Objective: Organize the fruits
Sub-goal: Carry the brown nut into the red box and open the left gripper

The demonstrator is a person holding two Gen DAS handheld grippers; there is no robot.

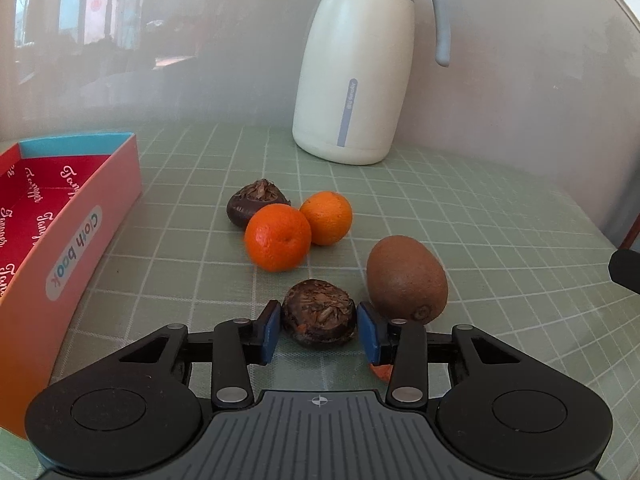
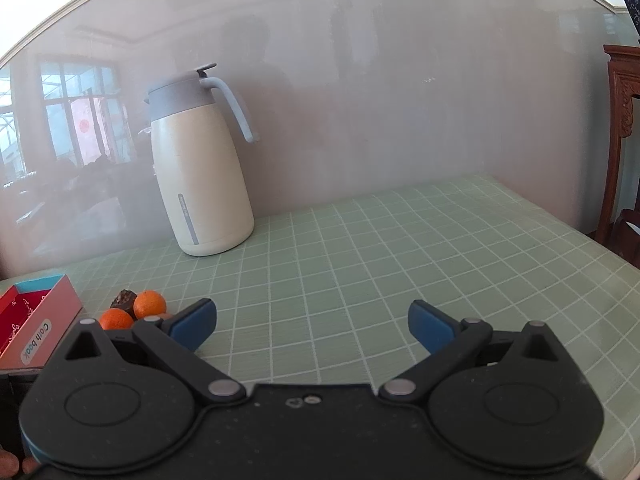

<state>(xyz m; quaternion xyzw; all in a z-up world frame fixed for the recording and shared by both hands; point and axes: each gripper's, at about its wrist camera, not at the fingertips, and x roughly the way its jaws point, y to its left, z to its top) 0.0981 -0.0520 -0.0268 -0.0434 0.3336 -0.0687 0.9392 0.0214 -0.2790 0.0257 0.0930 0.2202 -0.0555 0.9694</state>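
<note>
My left gripper (image 1: 319, 330) has its blue pads on either side of a dark brown water chestnut (image 1: 319, 312) that rests on the green checked cloth; small gaps show at both pads. A kiwi (image 1: 406, 280) sits just right of it. Two oranges (image 1: 278, 237) (image 1: 327, 218) and a second water chestnut (image 1: 256, 202) lie behind. The open pink box (image 1: 72, 240) with a red inside stands at the left. My right gripper (image 2: 312, 326) is open and empty over bare cloth; the oranges (image 2: 149, 304) and the box (image 2: 40, 320) show at its left.
A cream thermos jug (image 1: 354, 72) with a grey lid and handle stands at the back against the wall, also in the right wrist view (image 2: 202, 176). A small orange scrap (image 1: 382, 372) lies under my left gripper's right finger. A wooden chair (image 2: 622, 140) stands at the right table edge.
</note>
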